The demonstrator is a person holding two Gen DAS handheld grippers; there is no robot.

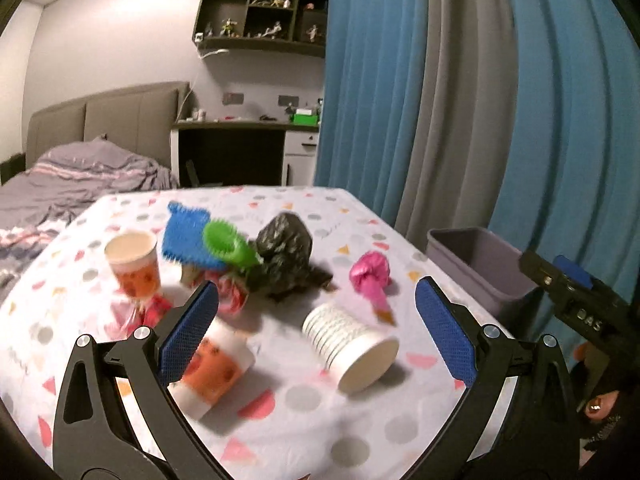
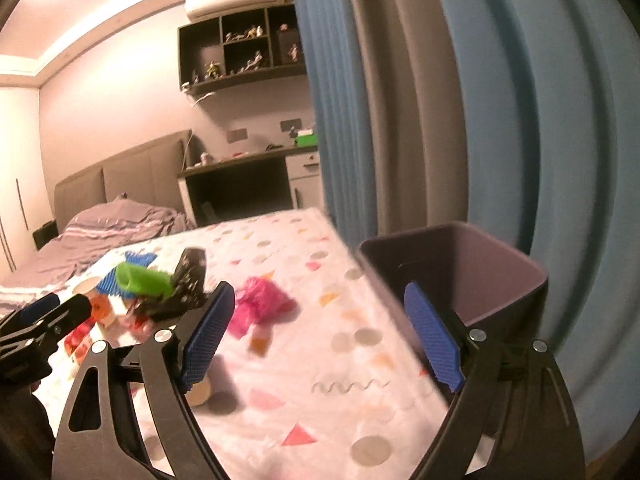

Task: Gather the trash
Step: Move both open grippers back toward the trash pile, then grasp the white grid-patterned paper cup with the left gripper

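Trash (image 1: 284,256) on table (image 1: 304,408); bin (image 2: 500,264) empty.

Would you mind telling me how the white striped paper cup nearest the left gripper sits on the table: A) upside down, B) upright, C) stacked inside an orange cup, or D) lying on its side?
D: the white striped cup lies on its side on the table, its open mouth toward the camera.
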